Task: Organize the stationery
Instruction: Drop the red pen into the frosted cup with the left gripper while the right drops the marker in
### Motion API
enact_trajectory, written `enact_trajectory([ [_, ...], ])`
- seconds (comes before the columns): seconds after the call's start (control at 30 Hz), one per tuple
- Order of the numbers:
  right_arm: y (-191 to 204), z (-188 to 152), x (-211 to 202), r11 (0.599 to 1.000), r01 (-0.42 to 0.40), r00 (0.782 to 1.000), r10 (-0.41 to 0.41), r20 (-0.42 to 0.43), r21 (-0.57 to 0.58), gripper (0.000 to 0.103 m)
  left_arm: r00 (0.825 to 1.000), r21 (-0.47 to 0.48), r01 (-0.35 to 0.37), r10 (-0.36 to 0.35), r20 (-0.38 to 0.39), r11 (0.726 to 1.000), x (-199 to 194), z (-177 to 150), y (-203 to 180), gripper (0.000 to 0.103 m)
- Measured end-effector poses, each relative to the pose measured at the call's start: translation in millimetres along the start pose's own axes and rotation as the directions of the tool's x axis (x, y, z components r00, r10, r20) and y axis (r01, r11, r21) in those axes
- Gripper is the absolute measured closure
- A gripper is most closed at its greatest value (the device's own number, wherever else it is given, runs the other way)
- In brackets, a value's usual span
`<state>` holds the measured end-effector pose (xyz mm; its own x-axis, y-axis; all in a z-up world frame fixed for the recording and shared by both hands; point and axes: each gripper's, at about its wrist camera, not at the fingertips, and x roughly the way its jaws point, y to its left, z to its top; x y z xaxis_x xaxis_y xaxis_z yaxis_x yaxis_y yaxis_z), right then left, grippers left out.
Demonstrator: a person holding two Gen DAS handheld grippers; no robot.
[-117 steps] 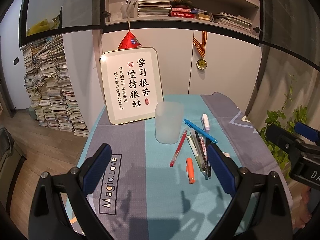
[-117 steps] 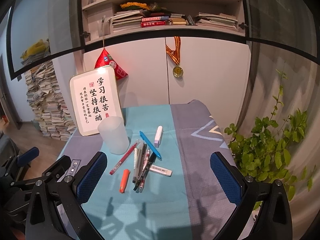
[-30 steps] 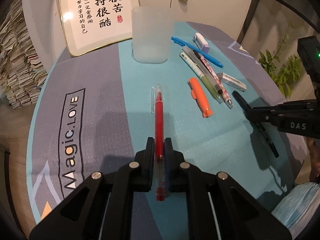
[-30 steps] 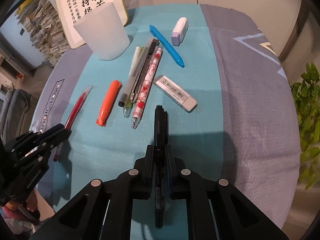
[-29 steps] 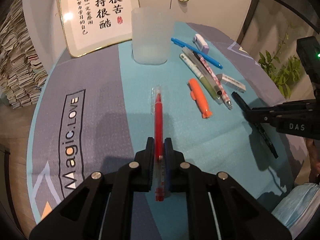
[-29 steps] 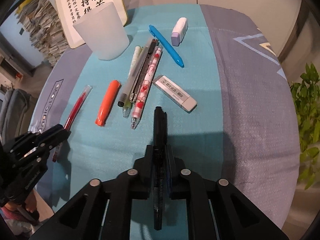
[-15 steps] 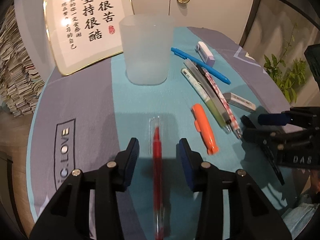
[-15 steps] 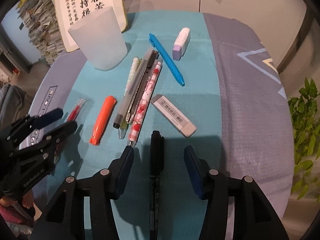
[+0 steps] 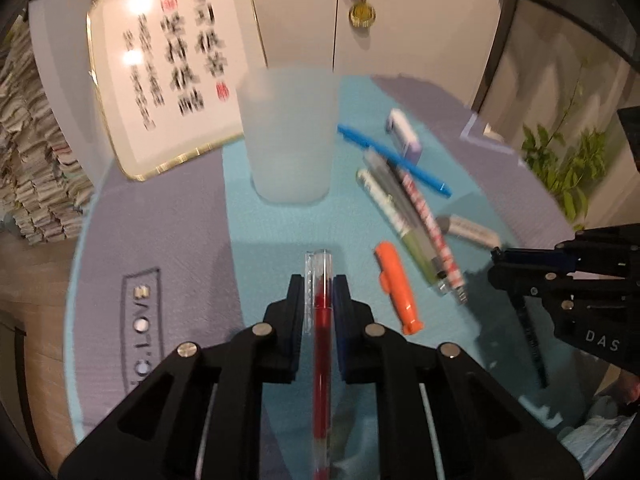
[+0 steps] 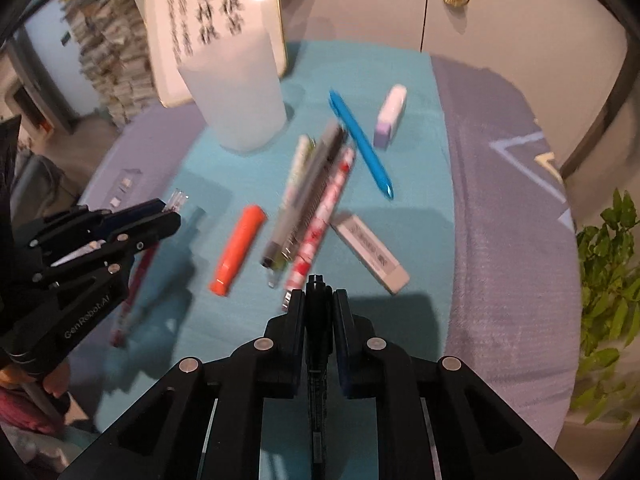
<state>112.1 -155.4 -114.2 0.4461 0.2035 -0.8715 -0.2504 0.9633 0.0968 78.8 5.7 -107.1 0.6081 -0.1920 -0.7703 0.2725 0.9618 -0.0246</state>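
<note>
My left gripper point(image 9: 318, 284) is shut on a red pen point(image 9: 320, 344) with a clear cap, held above the tablecloth and pointing at the frosted cup point(image 9: 289, 134). My right gripper point(image 10: 318, 298) is shut on a black pen point(image 10: 318, 340) above the cloth, in front of the pile. On the cloth lie an orange highlighter point(image 10: 238, 255), a bundle of pens point(image 10: 310, 196), a blue pen point(image 10: 362, 148), a white eraser point(image 10: 370, 254) and a small correction tape point(image 10: 390, 116). The cup point(image 10: 236, 100) stands upright behind them.
A framed calligraphy board point(image 9: 168, 68) leans against the cabinet behind the cup. Stacks of books point(image 9: 28, 160) stand at the left. A green plant point(image 10: 608, 288) is beyond the table's right edge. A medal point(image 9: 362, 14) hangs on the cabinet.
Both grippers were open around their pens half a second ago; both have shut on them and lifted, moving forward toward the cup.
</note>
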Motion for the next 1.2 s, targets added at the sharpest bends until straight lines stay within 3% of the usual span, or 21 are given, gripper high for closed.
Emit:
enact_trajectory([
  [0.4, 16.1, 3.6, -68.3, 0.999, -0.03, 0.978, 0.026, 0.209, 0.015, 0.089, 0.985, -0.006, -0.018, 0.019, 0.174, 1.0, -64.3, 17.9, -3.6, 0.091],
  [0.67, 14.1, 11.6, -83.1, 0.999, -0.029, 0.964, 0.019, 0.264, 0.034, 0.092, 0.943, -0.014, -0.034, 0.037, 0.331, 0.999, -96.4, 71.9, -3.6, 0.091],
  [0.8, 10.4, 12.7, -87.7, 0.999, -0.028, 0.959, 0.014, 0.283, 0.046, 0.092, 0.913, -0.007, -0.066, 0.063, 0.404, 0.998, -90.7, 106.9, -7.6, 0.091],
  [1.0, -0.4, 17.2, -90.7, 0.997, -0.016, 0.954, -0.005, 0.299, 0.07, 0.092, 0.884, -0.046, -0.1, 0.11, 0.455, 0.994, -68.5, 141.5, 2.7, 0.091],
  [1.2, -7.6, 27.0, -90.9, 0.996, -0.01, 0.952, -0.016, 0.307, 0.084, 0.092, 0.897, -0.1, -0.111, 0.143, 0.418, 0.989, -34.2, 145.3, 19.0, 0.091],
])
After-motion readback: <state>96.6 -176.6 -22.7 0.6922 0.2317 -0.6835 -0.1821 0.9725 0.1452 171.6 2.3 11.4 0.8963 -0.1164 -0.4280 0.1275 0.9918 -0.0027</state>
